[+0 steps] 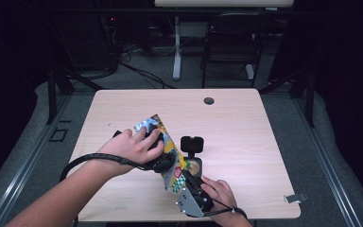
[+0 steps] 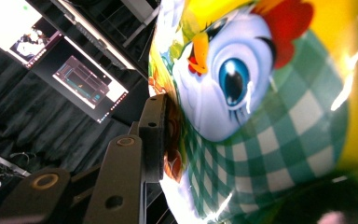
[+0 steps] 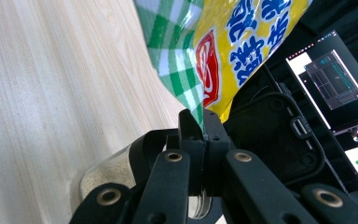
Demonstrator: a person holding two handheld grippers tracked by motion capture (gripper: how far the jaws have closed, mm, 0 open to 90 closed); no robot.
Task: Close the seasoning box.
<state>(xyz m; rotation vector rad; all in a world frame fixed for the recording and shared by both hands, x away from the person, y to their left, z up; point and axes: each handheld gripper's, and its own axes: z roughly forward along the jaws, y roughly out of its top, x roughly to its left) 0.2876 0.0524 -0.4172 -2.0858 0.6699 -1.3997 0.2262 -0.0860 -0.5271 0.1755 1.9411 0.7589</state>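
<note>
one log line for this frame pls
left gripper: holds snack bag | right gripper: shut on bag corner | open container below | table

Right tool (image 3: 204, 128): black jaws closed tight on the lower corner of a bag (image 3: 223, 51). Bag: glossy yellow, green-and-white check, red badge, blue lettering, rising from the jaws. Table (image 3: 60, 88): pale wood grain, at left. Jar (image 3: 109, 175): clear, pale contents, behind the jaws; black hinged lid (image 3: 279, 135) open at right. Screens (image 3: 335, 77): lit, far right.

The bag (image 1: 165, 146) hangs slanted above the table (image 1: 236, 123), over the open container (image 1: 193, 165), between both grippers.
</note>
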